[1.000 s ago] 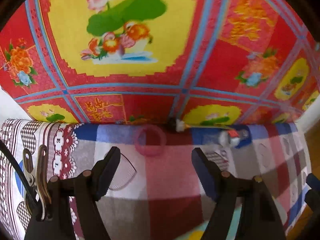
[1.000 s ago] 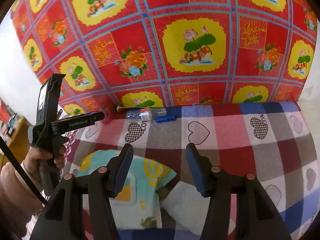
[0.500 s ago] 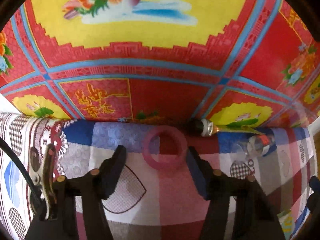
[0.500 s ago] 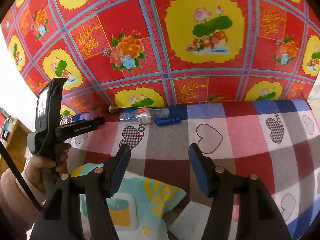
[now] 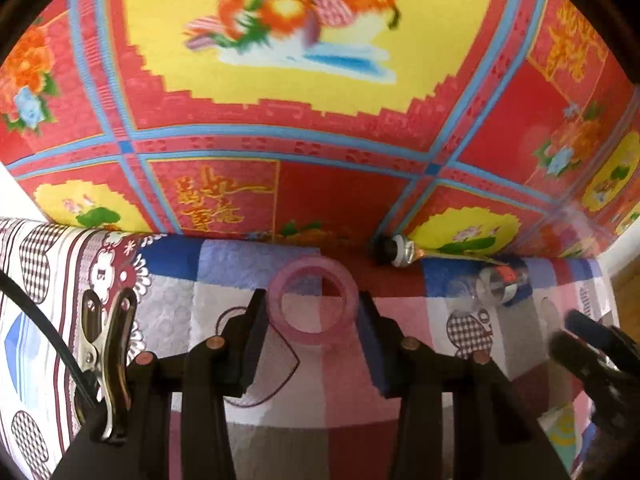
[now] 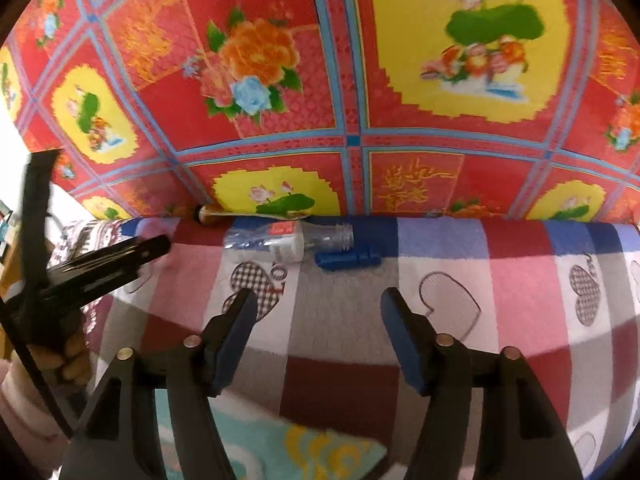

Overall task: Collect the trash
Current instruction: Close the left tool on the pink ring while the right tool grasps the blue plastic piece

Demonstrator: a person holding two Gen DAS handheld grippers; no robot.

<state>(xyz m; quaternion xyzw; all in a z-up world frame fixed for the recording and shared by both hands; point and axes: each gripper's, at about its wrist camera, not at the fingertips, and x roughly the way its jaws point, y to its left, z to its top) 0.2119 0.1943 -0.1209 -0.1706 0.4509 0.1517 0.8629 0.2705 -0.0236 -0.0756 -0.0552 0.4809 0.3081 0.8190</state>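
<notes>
A translucent pink ring (image 5: 313, 334) lies on the checked heart-print blanket (image 5: 360, 408) near the red flowered wall cloth. My left gripper (image 5: 311, 306) straddles it, both pads touching its sides. A clear plastic bottle (image 6: 288, 242) with a white label lies on its side by the wall, and shows blurred in the left wrist view as the bottle (image 5: 494, 280). A blue plastic piece (image 6: 347, 260) rests beside its neck. My right gripper (image 6: 318, 296) hangs open over the blanket, short of the bottle, holding nothing.
A small dark-capped vial (image 5: 394, 249) is tucked in the fold under the wall cloth (image 5: 320, 100). A teal patterned cloth (image 6: 280, 448) lies under my right gripper. A hand (image 6: 68, 360) holds the left gripper's handle (image 6: 100, 268) at the left.
My left gripper moved forward around the pink ring and its fingers narrowed onto it. My right gripper advanced toward the clear bottle, still open.
</notes>
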